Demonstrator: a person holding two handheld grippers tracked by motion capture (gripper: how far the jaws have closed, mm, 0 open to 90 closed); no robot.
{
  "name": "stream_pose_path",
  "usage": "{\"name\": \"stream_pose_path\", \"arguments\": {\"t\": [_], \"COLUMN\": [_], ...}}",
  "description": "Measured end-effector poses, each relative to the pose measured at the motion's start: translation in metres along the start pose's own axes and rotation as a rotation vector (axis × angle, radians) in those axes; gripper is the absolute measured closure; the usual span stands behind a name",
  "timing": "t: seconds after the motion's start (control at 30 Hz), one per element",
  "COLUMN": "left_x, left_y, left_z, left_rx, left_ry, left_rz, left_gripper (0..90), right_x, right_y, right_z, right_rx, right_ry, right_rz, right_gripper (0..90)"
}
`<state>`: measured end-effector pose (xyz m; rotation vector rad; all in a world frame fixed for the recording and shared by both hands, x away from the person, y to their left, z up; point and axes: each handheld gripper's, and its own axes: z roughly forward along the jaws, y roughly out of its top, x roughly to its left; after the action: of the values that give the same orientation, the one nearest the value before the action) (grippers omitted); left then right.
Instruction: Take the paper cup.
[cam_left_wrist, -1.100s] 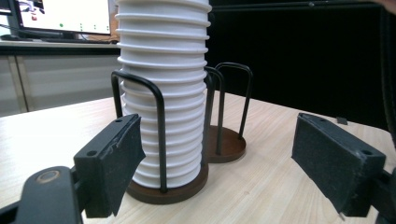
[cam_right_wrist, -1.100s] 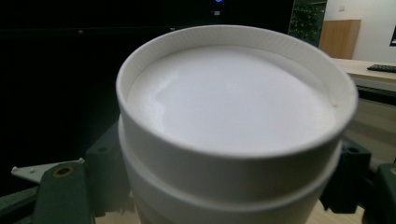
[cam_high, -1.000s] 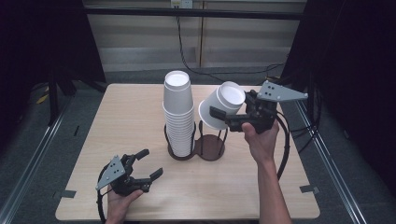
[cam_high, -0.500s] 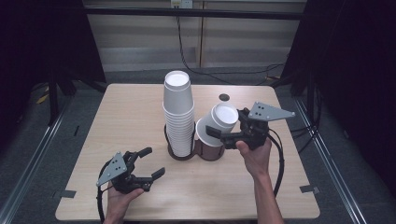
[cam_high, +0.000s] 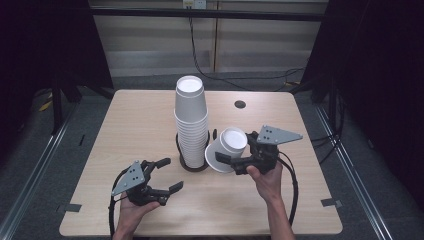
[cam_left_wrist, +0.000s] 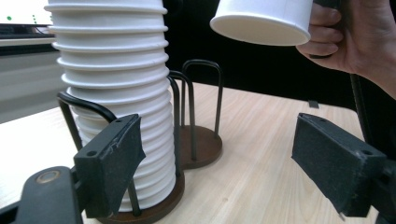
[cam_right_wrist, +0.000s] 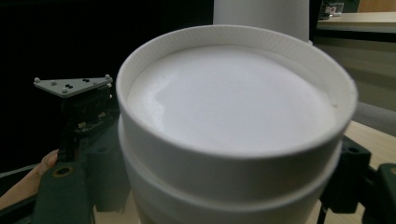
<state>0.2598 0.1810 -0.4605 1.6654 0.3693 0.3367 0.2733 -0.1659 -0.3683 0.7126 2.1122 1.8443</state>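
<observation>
Moved: right gripper (cam_high: 231, 161) lowered white cups (cam_high: 226, 149) beside stack (cam_high: 190, 125).
Right jaws: clamped on cups.
Left gripper (cam_high: 169, 175): jaws spread, empty.

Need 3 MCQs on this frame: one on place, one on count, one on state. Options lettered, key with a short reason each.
1. Where is the tall stack of cups?
A. in the left wire holder
B. lying on the table
C. in the left gripper

2. How many round dark holder bases stand side by side?
A. one
B. two
C. four

3. What state is the left gripper in?
A. shut on a cup
B. open, holding nothing
C. shut on the holder

Key:
1 A: the left gripper view shows the stack standing on the nearer base inside the wire loops.
2 B: the same view shows a second base behind it, with nothing on it.
3 B: its jaws stand wide apart, while the right gripper carries the upside-down cups.
</observation>
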Motion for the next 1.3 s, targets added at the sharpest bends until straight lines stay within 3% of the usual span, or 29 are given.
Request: {"name": "stream_pose_path", "arguments": {"t": [0.37, 0.57, 1.0, 1.3], "left_x": [-0.006, -0.01, -0.017, -0.018], "left_y": [0.002, 0.0, -0.003, -0.004], "left_z": [0.002, 0.005, 0.013, 0.019], "left_rx": [-0.012, -0.017, -0.01, 0.004], "left_ry": [-0.047, -0.088, -0.165, -0.181], "left_rz": [-0.027, -0.025, -0.017, -0.014], "left_gripper": [15.9, 15.7, 15.4, 15.4], "right_x": [0.007, 0.012, 0.024, 0.03], "right_y": [-0.019, -0.026, -0.039, -0.046], "right_z": [0.012, 0.017, 0.035, 0.046], "right_rx": [0.023, 0.045, 0.103, 0.123], "right_ry": [0.046, 0.059, 0.137, 0.158], "right_rz": [0.009, 0.006, -0.012, -0.004], "right_gripper": [20.3, 20.3, 20.4, 20.4]}}
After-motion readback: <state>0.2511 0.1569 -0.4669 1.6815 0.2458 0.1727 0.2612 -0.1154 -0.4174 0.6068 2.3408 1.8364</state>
